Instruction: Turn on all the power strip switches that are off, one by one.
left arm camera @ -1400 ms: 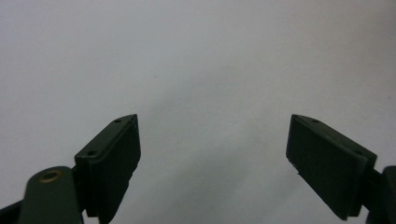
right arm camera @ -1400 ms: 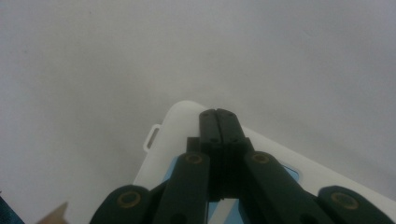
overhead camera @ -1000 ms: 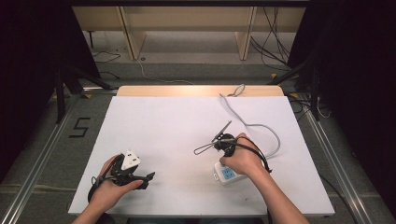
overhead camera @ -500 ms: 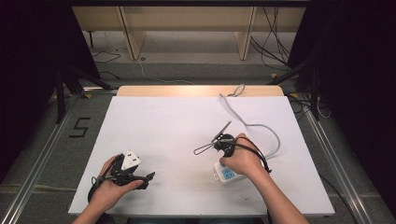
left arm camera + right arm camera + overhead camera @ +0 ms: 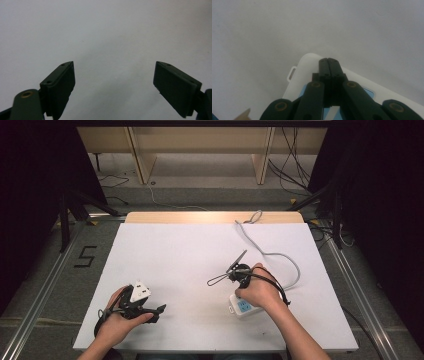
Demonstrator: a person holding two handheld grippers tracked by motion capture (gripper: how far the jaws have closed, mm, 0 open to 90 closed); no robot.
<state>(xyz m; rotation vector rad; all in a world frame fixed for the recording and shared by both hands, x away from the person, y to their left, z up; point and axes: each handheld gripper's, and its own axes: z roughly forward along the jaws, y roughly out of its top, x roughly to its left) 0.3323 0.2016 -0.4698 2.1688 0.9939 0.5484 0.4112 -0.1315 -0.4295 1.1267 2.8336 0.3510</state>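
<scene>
From the high view, a white table (image 5: 200, 265) with a pale wooden far edge stands on a grey floor, dark curtains at both sides. A white power strip (image 5: 242, 306) lies near the front right, its long axis slanting toward the front left corner, its grey cord (image 5: 280, 256) curling back to the far edge. The right gripper (image 5: 239, 296) rests over it; the left gripper (image 5: 159, 310) hovers front left.

Left gripper view: jaws spread wide, holding nothing, bare table below.

Right gripper view: jaws pressed together, tips over the strip's white top, clamping nothing
</scene>
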